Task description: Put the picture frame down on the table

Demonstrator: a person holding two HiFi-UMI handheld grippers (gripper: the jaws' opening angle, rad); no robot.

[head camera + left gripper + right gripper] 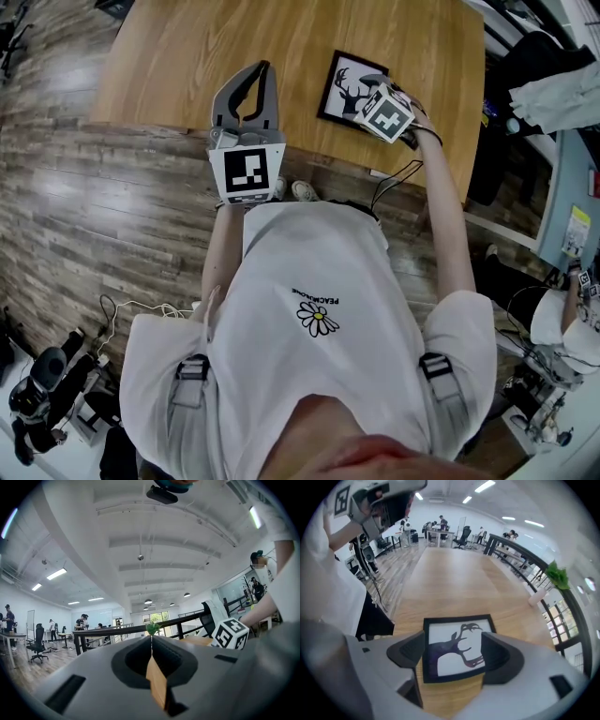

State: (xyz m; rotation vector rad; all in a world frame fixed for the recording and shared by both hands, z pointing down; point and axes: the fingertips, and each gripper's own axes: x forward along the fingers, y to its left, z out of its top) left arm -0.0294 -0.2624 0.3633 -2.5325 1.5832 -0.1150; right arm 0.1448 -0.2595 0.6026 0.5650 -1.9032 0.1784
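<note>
The picture frame (345, 86), black-edged with a dark deer silhouette on white, lies flat on the wooden table (187, 56) near its front right edge. In the right gripper view the frame (454, 648) shows below and between the jaws, which stand apart on either side of it. My right gripper (368, 89) hovers over the frame, open (453, 656). My left gripper (266, 67) is held over the table's front edge to the left of the frame, pointing away from me. Its jaws meet at the tips (151, 637) with nothing in them.
The table (454, 583) stretches far ahead, bare wood. A white cup (536, 597) and a green plant (557, 573) stand at its far right by a black railing. Clothes lie on a chair (553, 89) to the right. Cables (398, 178) hang near the table's front edge.
</note>
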